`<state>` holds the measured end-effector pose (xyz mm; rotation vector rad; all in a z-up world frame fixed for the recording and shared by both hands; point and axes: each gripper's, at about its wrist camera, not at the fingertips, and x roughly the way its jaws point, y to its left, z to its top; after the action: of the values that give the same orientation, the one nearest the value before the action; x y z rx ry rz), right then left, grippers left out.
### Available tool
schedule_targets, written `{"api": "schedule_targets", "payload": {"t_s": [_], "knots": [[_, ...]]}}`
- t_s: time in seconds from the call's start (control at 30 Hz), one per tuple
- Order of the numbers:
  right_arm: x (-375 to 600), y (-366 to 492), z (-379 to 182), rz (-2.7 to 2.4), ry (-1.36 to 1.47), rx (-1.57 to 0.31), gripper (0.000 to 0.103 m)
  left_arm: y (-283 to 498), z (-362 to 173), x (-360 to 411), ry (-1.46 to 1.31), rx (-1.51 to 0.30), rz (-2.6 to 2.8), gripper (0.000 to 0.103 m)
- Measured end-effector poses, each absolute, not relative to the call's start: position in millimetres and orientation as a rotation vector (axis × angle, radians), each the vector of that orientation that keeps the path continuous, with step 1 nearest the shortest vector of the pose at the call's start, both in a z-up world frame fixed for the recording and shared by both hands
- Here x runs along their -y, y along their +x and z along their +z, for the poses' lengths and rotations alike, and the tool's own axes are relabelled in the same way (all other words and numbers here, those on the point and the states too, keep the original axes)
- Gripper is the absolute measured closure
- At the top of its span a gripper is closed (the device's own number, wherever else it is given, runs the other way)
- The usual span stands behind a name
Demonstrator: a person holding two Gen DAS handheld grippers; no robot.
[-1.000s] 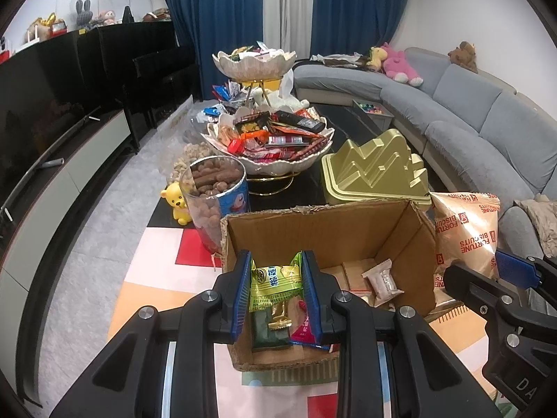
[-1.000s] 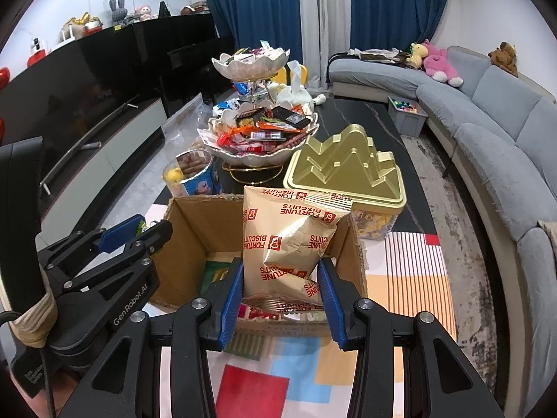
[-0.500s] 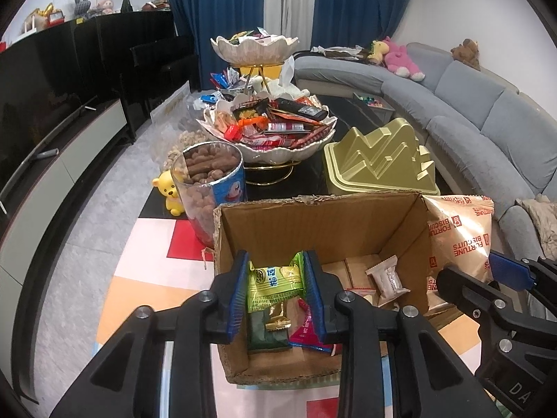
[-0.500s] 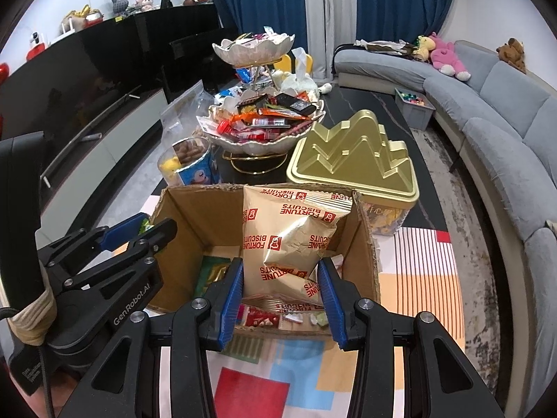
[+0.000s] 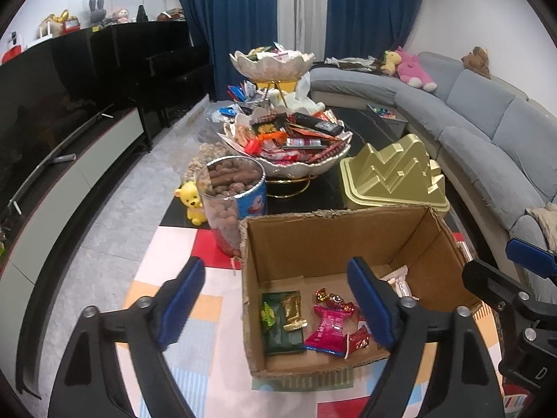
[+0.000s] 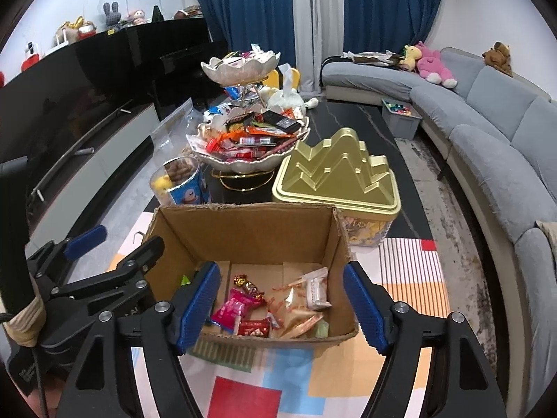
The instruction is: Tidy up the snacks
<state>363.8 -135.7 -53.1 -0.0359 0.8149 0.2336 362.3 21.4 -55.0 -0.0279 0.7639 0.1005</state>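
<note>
An open cardboard box stands on the colourful mat. Inside lie a green packet, a pink packet, a small red packet, an orange biscuit bag and a white packet. My left gripper is open and empty over the box's left wall. My right gripper is open and empty above the box's front.
A two-tier bowl stand full of snacks, a gold mountain-shaped tin and a clear tub of nuts stand behind the box. A yellow bear toy sits left. A grey sofa runs along the right.
Both grippers have opened. The green packet has dropped from the left one and the biscuit bag from the right one; both lie in the box.
</note>
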Motion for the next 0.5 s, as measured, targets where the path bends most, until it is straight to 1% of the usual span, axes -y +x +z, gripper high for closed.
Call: {"api": "schedule_targets", "payload": {"t_s": [0.07, 0.27, 0.33, 0.5], "knots": [[136, 362, -50, 0.227, -0.04, -0.807, 0.029, 359, -51, -23, -0.031, -0.756, 0.111, 0.012], [137, 351, -39, 0.218, -0.049, -0.782, 0.028, 347, -40, -26, -0.034, -0.738, 0.125, 0.006], [138, 347, -34, 0.214, -0.05, -0.77, 0.025, 343, -35, -27, -0.037, -0.73, 0.126, 0.006], [139, 337, -23, 0.211, -0.051, -0.748, 0.024, 334, -23, -26, -0.033, -0.713, 0.129, 0.005]]}}
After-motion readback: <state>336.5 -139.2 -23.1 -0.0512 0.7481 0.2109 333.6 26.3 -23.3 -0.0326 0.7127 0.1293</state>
